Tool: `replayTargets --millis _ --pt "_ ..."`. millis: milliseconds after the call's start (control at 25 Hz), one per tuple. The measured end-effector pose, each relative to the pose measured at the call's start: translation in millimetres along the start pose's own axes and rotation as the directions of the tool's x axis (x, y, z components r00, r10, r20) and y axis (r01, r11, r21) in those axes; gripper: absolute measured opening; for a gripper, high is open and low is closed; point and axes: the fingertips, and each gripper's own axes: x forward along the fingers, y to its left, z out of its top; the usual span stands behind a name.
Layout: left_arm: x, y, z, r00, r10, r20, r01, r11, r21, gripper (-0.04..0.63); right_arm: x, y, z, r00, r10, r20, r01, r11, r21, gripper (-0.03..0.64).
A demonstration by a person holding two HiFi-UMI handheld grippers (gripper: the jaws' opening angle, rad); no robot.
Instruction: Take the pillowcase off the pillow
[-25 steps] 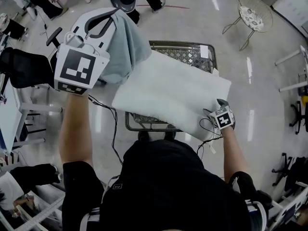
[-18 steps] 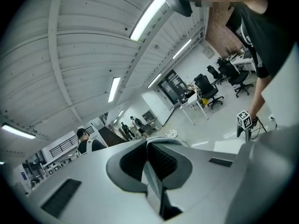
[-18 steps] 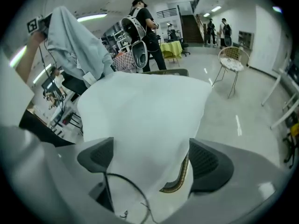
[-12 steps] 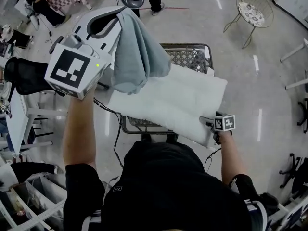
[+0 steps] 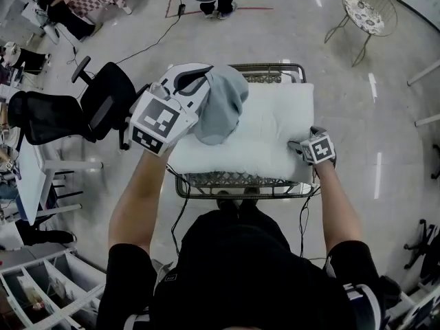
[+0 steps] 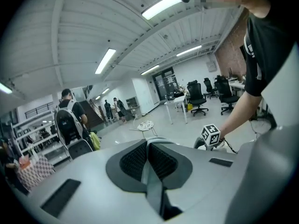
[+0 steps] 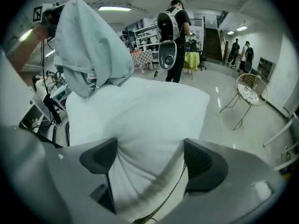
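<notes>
The white pillow (image 5: 265, 133) lies bare across the top of a wire shopping cart (image 5: 234, 182). The grey-blue pillowcase (image 5: 221, 103) hangs bunched from my left gripper (image 5: 199, 88), whose jaws are shut on a thin fold of it (image 6: 152, 174); it droops over the pillow's left part. My right gripper (image 5: 306, 145) is at the pillow's right edge. Its jaws have just opened wide and then closed a little. They stand wide apart with the pillow's edge (image 7: 149, 125) bulging between the pads. In the right gripper view the pillowcase (image 7: 93, 50) hangs at the upper left.
Black office chairs (image 5: 82, 108) stand left of the cart. A round wire chair (image 5: 371, 9) is at the far right. A person with a backpack (image 7: 170, 27) stands beyond the cart. White shelving (image 5: 41, 287) is at the near left.
My left gripper has come down and inward with the pillowcase. The pillow, which was held tilted over the cart, now lies flat on it. My right gripper has shifted along the pillow's right edge.
</notes>
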Motion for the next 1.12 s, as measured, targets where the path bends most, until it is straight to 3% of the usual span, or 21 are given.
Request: replayTargets --millis 200,360,520,760,840,960,1120 --pt "35.6 -31.0 -71.1 0.993 -0.091 -0.077 0.082 0.991 -0.107 0.011 -11.0 -1.0 6.4 1.000 -0.001 0.013 0.003 0.995 -0.101 0.471" --pt "34.9 -54.2 -109.7 0.980 -0.160 -0.117 0.138 0.974 -0.179 0.019 -46.3 -12.3 15.5 0.988 -0.059 0.146 0.057 0.998 0.018 0.469" --pt "3.4 -69.3 -129.1 0.982 -0.163 -0.099 0.136 0.961 -0.242 0.069 -82.2 -1.5 33.5 0.955 -0.096 0.279 0.067 0.992 0.110 0.468" --pt "-35.1 -125.3 -181.1 0.963 -0.221 -0.154 0.166 0.937 -0.306 0.061 -130.4 61.4 73.5 0.896 -0.088 0.435 0.044 0.993 0.109 0.461" --pt "-43.8 -133.2 -190.9 0.969 -0.200 -0.144 0.147 0.937 -0.317 0.061 -143.7 87.3 83.9 0.877 -0.073 0.475 0.028 0.995 0.101 0.457" --pt "-49.0 -114.9 -180.0 0.991 -0.103 -0.080 0.070 0.938 -0.339 0.088 -159.6 123.8 93.8 0.856 -0.051 0.514 0.009 0.996 0.083 0.454" --pt "-22.7 -92.9 -160.9 0.997 -0.053 -0.049 0.032 0.933 -0.359 0.246 -165.2 168.2 94.7 0.846 -0.006 0.533 -0.030 0.998 0.058 0.443"
